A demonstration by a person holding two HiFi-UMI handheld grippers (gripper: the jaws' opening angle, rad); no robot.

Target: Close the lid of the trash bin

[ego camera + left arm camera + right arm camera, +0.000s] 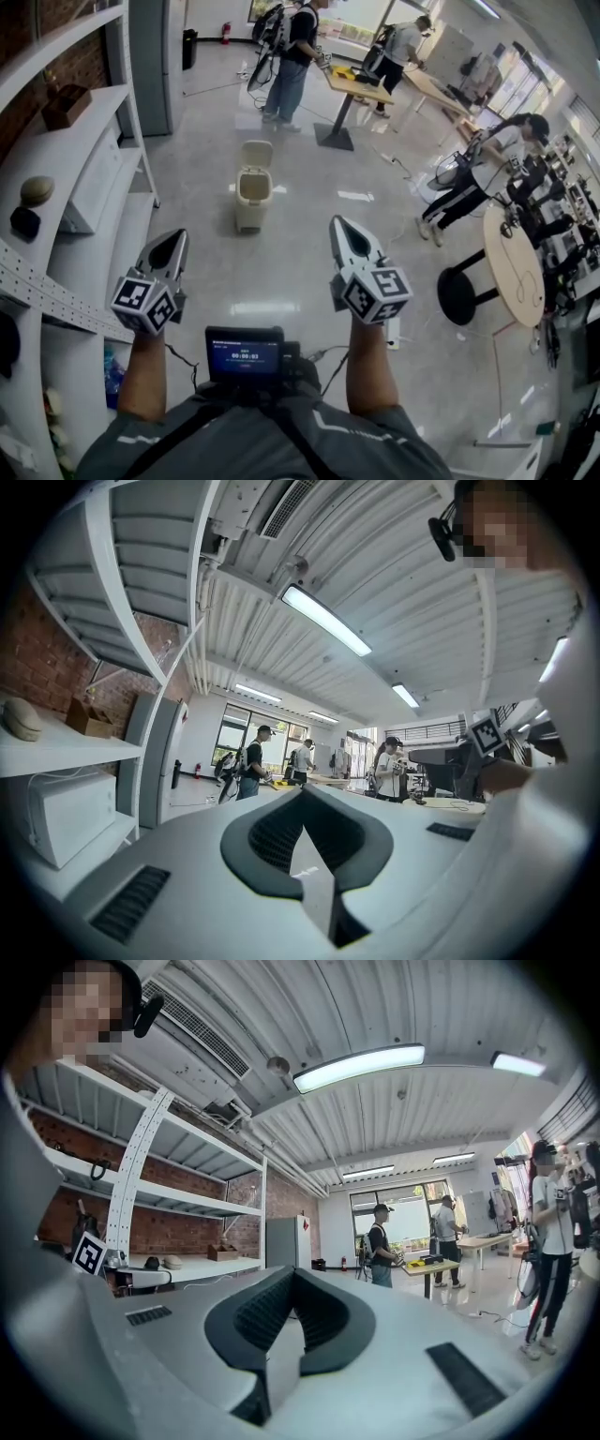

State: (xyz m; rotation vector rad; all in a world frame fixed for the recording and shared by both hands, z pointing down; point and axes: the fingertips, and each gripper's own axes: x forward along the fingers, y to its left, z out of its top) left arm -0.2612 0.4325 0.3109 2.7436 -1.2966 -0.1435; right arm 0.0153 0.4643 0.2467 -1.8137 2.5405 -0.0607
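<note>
A small cream trash bin [250, 199] stands on the floor well ahead of me, its lid [257, 153] tipped up and open. My left gripper [176, 236] and right gripper [338, 225] are held up side by side, far short of the bin, one on each side of it in the head view. Both have their jaws together with nothing between them. In the left gripper view the left gripper [305, 794] points across the room, and so does the right gripper [292, 1274] in its own view. The bin does not show in either gripper view.
White shelving [89, 103] with a microwave [92, 192] runs along the left. A round wooden table [516, 267] and a black stool [459, 295] stand at the right. People work at tables [361, 86] beyond the bin. A cable [398, 164] lies on the floor.
</note>
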